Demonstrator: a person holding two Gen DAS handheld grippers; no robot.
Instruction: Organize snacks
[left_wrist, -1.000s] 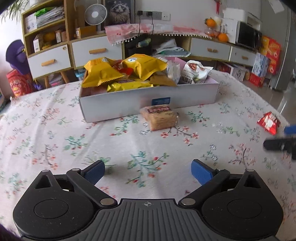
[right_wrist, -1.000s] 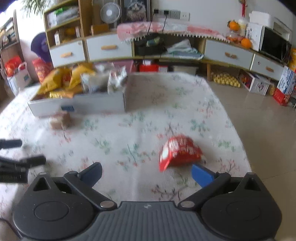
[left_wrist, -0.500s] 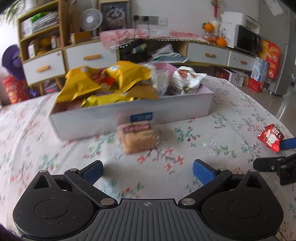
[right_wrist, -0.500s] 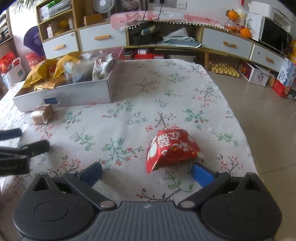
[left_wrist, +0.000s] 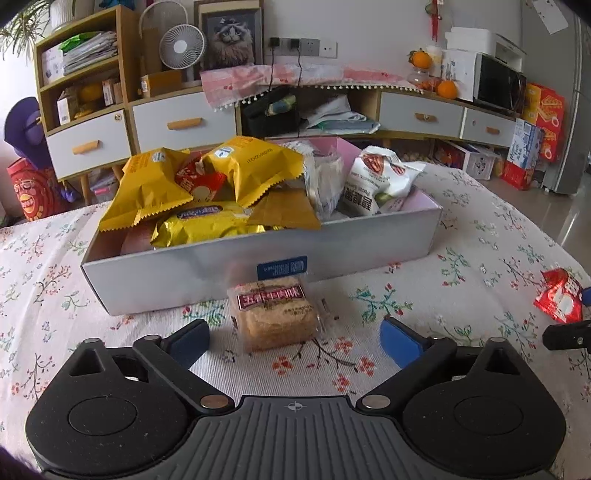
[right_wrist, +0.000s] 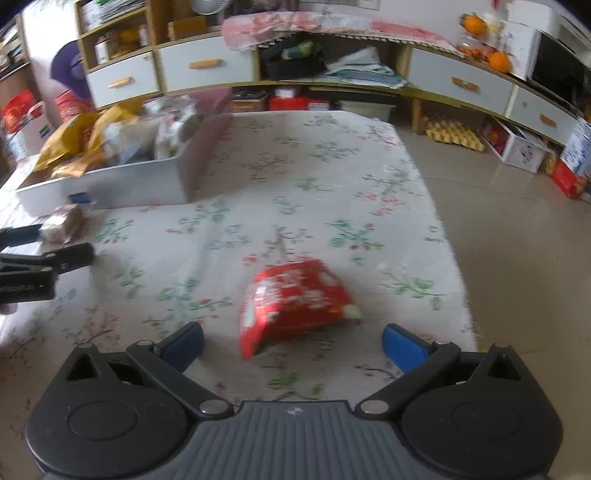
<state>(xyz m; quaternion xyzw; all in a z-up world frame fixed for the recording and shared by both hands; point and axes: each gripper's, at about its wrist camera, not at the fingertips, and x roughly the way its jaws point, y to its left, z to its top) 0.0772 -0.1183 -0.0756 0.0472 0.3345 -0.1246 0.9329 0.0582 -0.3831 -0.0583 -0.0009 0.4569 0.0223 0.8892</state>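
A clear-wrapped brown cake snack (left_wrist: 275, 317) lies on the floral tablecloth just in front of a white box (left_wrist: 369, 240) full of yellow and white snack bags. My left gripper (left_wrist: 293, 339) is open, its blue pads either side of the cake's near end. A red snack packet (right_wrist: 295, 299) lies near the table's right edge; it also shows in the left wrist view (left_wrist: 559, 299). My right gripper (right_wrist: 293, 341) is open with the red packet just beyond and between its pads. The left gripper shows at the left of the right wrist view (right_wrist: 48, 254).
The table's right edge (right_wrist: 454, 258) drops to a tiled floor. Cabinets with drawers (left_wrist: 177, 125), a fan and shelves stand behind the table. Boxes sit on the floor at the far right (left_wrist: 524, 158).
My left gripper has moved forward to the cake snack, which now sits between its pads. My right gripper has closed in on the red packet.
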